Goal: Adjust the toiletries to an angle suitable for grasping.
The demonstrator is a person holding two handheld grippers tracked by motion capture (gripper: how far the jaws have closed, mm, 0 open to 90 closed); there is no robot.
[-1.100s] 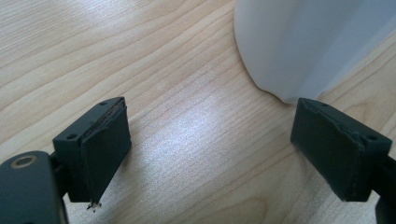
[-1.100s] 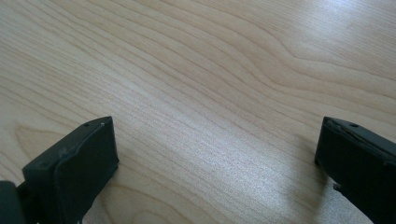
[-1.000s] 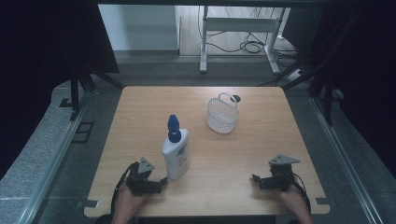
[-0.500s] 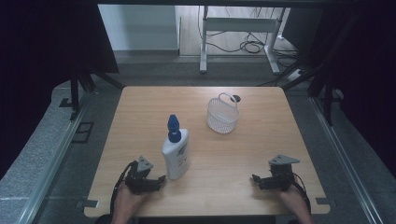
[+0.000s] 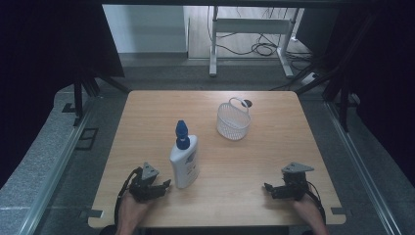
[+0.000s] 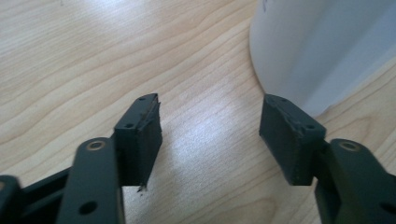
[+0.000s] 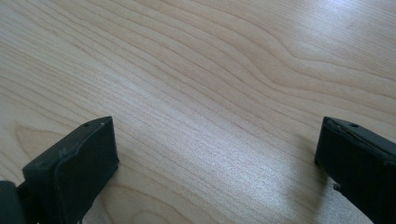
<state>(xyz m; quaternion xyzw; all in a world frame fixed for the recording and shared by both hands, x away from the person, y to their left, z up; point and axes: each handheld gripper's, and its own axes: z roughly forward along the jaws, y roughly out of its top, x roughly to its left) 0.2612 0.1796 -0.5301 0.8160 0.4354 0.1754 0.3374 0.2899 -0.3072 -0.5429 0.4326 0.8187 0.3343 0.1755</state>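
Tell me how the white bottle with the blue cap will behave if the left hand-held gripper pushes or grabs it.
The white bottle stands tall on a narrow base, so a push high up would probably tip it. Its smooth plastic wall looks slippery for the pads. The left hand-held gripper, whose jaws have just been closing with nothing between them, may be too narrow for the body.

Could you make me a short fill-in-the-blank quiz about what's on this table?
1. The white bottle has a ____ cap.
2. The white basket stands ____ from the person than the bottle.
3. The tool nearest the bottle is the ____ tool.
4. Between the jaws of the right tool there is bare ____.

Missing words: blue; farther; left; wood
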